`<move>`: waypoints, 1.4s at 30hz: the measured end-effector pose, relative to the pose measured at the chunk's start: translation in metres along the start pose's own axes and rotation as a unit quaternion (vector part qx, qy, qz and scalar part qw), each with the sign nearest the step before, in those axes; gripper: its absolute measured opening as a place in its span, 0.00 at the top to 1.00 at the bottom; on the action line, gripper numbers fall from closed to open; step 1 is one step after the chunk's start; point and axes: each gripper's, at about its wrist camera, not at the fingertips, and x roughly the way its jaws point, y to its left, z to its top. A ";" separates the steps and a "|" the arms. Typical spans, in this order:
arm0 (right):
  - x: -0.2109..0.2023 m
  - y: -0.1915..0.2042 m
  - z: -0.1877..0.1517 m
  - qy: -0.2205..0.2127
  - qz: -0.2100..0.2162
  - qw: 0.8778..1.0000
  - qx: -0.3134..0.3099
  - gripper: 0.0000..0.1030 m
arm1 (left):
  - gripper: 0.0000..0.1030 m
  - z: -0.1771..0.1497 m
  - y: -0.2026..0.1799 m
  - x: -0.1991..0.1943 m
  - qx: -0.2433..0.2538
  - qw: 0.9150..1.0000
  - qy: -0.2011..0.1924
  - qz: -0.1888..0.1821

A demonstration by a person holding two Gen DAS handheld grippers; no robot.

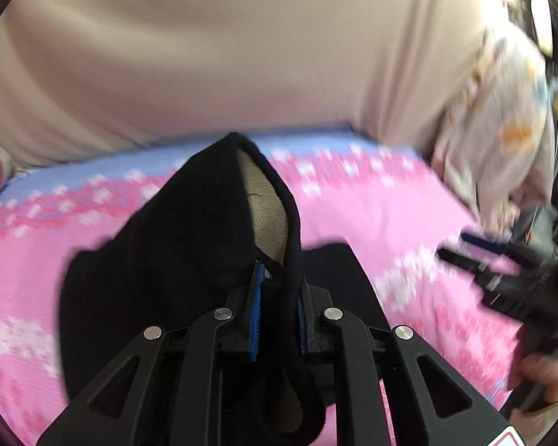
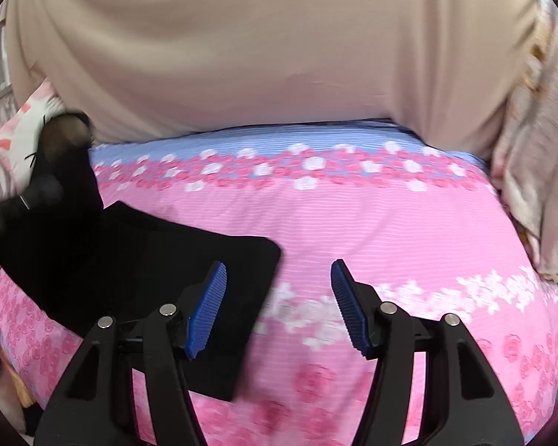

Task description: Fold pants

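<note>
The black fleece-lined pants (image 1: 189, 230) are spread over a pink floral-printed bed sheet with a blue band (image 2: 353, 223), part of them lying flat as a dark folded panel (image 2: 189, 297) and part lifted clear of the sheet. A hem, with its beige fleece lining (image 1: 268, 204) turned outward, is clamped between the blue ribbed pads (image 1: 257, 319) of the black left gripper (image 1: 279, 319), whose jaws are nearly closed on the fabric. The black right gripper (image 2: 279, 308) is held just above the sheet beside the flat panel's edge, its jaws parted about halfway with nothing between them. In the left wrist view, that gripper is seen blurred at the right, and what is probably a hand (image 1: 543, 379) is glimpsed below it. A beige padded backrest (image 2: 260, 55) is seen behind the bed, and a pale patterned pillow (image 1: 502, 119) is propped at its right end.
</note>
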 end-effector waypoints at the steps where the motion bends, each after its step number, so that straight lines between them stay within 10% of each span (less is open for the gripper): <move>1: -0.001 -0.006 -0.001 -0.001 -0.001 1.000 0.003 0.45 | 0.88 -0.004 -0.009 0.012 0.004 1.000 0.016 -0.002; 8: 0.001 -0.049 -0.014 0.004 0.000 0.999 0.036 0.45 | 0.78 -0.026 -0.054 0.054 0.062 0.995 0.057 0.054; 15: 0.006 -0.061 -0.020 0.007 0.010 0.999 0.052 0.45 | 0.58 -0.008 -0.088 0.021 0.049 0.996 0.040 -0.059; 20: 0.005 -0.054 -0.007 0.010 0.064 0.997 0.052 0.42 | 0.48 0.022 -0.034 -0.036 -0.035 0.995 -0.007 -0.095; 23: 0.005 -0.027 0.006 0.007 0.095 0.995 0.021 0.19 | 0.38 0.027 0.028 -0.065 -0.078 0.996 -0.045 -0.002; 27: 0.019 0.026 0.022 0.021 0.127 0.991 -0.038 0.19 | 0.37 0.025 0.103 -0.067 -0.098 0.984 -0.048 0.143; 33: 0.079 0.093 0.023 0.073 0.127 0.985 -0.087 0.19 | 0.37 0.010 0.177 -0.036 -0.141 0.972 -0.004 0.187; 34: 0.088 0.100 0.021 0.081 0.142 0.983 -0.086 0.24 | 0.37 0.008 0.183 -0.033 -0.147 0.971 -0.003 0.187; 36: 0.094 0.108 0.020 0.095 0.166 0.978 -0.079 0.91 | 0.37 0.007 0.188 -0.030 -0.147 0.972 -0.001 0.182; 42: 0.017 0.089 0.037 0.022 0.141 0.986 -0.088 0.94 | 0.31 0.000 0.168 0.001 -0.094 0.974 0.010 0.204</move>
